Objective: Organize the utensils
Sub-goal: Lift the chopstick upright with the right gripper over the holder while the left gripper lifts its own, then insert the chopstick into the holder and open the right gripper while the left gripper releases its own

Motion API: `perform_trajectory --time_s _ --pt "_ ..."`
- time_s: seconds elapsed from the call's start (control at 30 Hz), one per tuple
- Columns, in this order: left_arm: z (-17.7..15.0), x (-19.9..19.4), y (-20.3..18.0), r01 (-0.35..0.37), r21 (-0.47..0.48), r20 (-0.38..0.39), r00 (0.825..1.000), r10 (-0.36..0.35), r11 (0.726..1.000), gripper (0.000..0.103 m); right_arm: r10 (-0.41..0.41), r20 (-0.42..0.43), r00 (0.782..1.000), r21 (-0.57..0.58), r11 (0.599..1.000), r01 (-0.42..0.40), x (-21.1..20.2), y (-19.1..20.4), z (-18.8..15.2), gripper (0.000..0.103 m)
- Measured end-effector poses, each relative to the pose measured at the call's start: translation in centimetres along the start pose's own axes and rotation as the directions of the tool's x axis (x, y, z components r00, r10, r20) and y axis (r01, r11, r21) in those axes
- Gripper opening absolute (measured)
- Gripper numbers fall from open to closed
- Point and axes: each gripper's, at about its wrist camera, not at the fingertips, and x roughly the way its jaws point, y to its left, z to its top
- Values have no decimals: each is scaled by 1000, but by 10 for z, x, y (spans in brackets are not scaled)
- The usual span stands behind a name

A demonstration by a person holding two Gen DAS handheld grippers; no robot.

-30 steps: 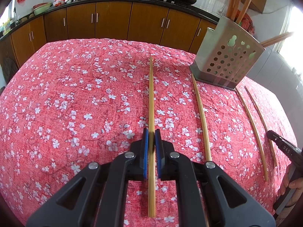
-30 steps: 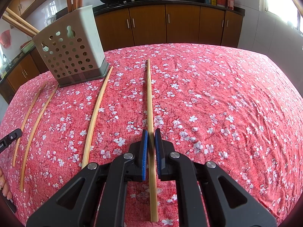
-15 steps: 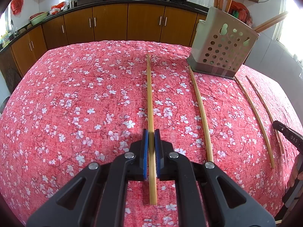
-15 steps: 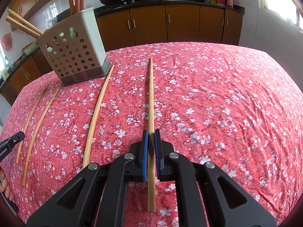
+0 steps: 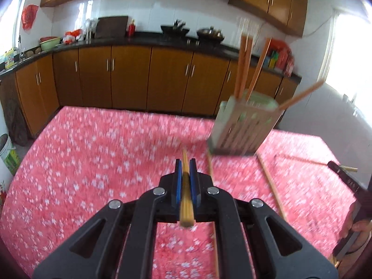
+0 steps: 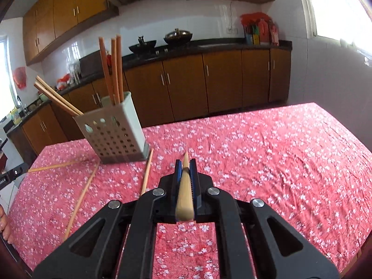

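My left gripper is shut on a bamboo chopstick and holds it lifted above the red floral tablecloth. My right gripper is shut on another bamboo chopstick, also lifted. The perforated grey utensil holder stands at the far right in the left wrist view, and in the right wrist view at the far left, with several chopsticks standing in it. Loose chopsticks lie on the cloth near the holder. The left wrist view is motion-blurred.
Wooden kitchen cabinets and a black counter with woks run behind the table. The right gripper's tool and hand show at the right edge of the left wrist view. The table's far edge is near the cabinets.
Both grippers have risen and tilted up with their chopsticks, lifting them off the cloth. The holder now appears farther ahead and the kitchen wall fills the upper view.
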Motion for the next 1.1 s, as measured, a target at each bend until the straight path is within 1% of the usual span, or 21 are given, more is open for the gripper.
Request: perform_trajectory --time_s 0.1,0.27,0.37,0.5,0.67,0.8,0.83,0.97,1.0,1.03,1.1 --pt "13 -10 -5 9 7 38 999 -9 1000 8 6 20 1000 -7 1000 -6 -4 3 5 8" --pt "30 -20 -13 29 36 67 997 -31 999 8 19 49 999 -8 1000 -19 -7 7 15 7" --pt "42 -33 -18 60 59 91 994 -66 996 7 50 77 996 -11 999 -50 -13 13 27 7" --pt "63 -53 -27 114 84 133 983 -125 990 7 133 125 983 -11 991 -132 -30 26 53 7" --pt "88 -73 -51 154 116 207 963 -175 981 7 229 199 953 -33 973 -227 -52 45 84 7" --pt "107 -79 -66 162 103 288 939 -185 981 7 266 279 923 -51 964 -262 -63 61 105 7" --pt "114 -79 -70 167 91 315 930 -187 982 7 270 308 912 -56 962 -265 -64 66 112 7" --pt "136 -76 -81 158 48 396 903 -164 986 7 247 388 888 -77 969 -235 -60 79 126 7" --pt "141 -73 -84 155 34 419 895 -155 987 7 241 400 884 -78 970 -229 -57 80 128 7" --pt "144 -71 -85 151 27 431 890 -148 988 7 237 408 882 -78 971 -225 -55 81 130 7" --pt "149 -60 -89 135 12 452 883 -126 991 7 218 411 885 -82 976 -202 -41 86 134 7"
